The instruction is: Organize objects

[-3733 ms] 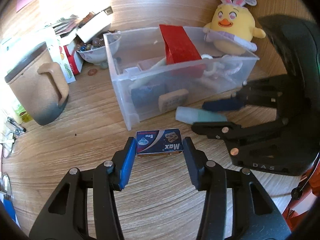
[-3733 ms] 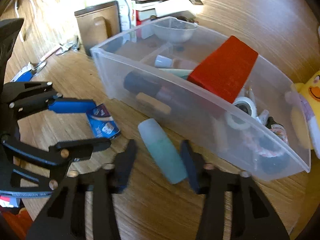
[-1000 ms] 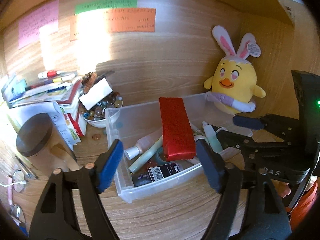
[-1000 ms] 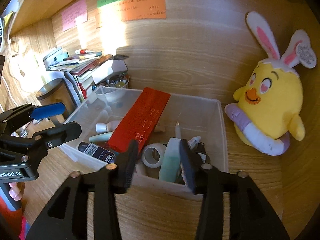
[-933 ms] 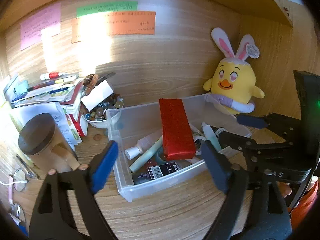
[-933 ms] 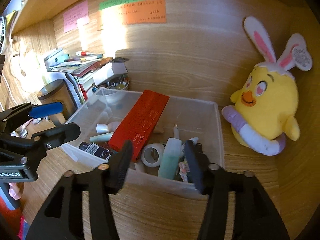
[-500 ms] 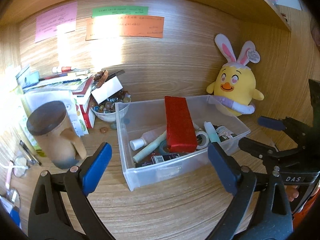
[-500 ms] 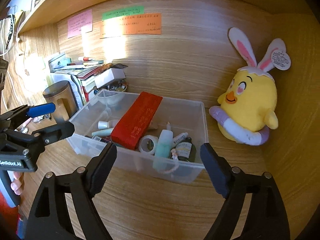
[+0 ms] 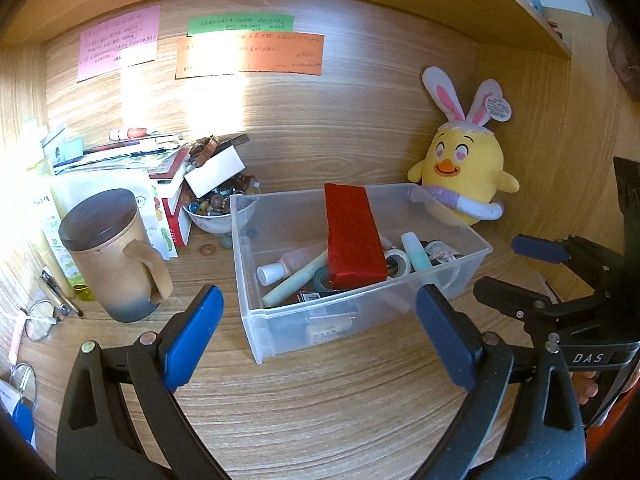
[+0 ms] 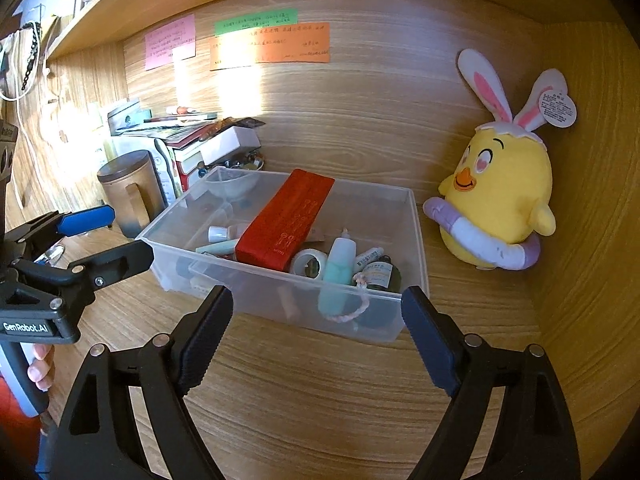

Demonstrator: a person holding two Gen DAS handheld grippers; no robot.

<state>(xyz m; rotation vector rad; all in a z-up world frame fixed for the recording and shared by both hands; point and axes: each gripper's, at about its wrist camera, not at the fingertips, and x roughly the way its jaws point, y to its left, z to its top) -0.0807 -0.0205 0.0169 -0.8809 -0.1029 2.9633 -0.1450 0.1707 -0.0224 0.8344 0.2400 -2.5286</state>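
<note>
A clear plastic bin [image 9: 276, 344] [image 10: 416, 240] stands on the wooden desk. In it lie a red box [image 9: 352, 236] [image 10: 286, 222], a pale green bottle [image 9: 414, 252] [image 10: 338, 264], a tape roll [image 10: 306, 262], a small white-capped bottle [image 9: 280, 268] and other small items. My left gripper [image 9: 316, 330] is open and empty, held back in front of the bin; it also shows in the right wrist view [image 10: 106, 234]. My right gripper [image 10: 316, 328] is open and empty in front of the bin's near right side; it also shows in the left wrist view [image 9: 520, 264].
A yellow bunny-eared plush [image 9: 464, 172] [image 10: 496, 204] sits right of the bin against the wall. A tan lidded mug [image 9: 112, 256], a bowl of beads [image 9: 216, 208] and stacked books [image 9: 132, 152] stand at the left. Sticky notes [image 9: 248, 52] hang on the back wall.
Both grippers have let go of their items, which now lie in the bin. Both have opened wide and pulled back and up from the bin.
</note>
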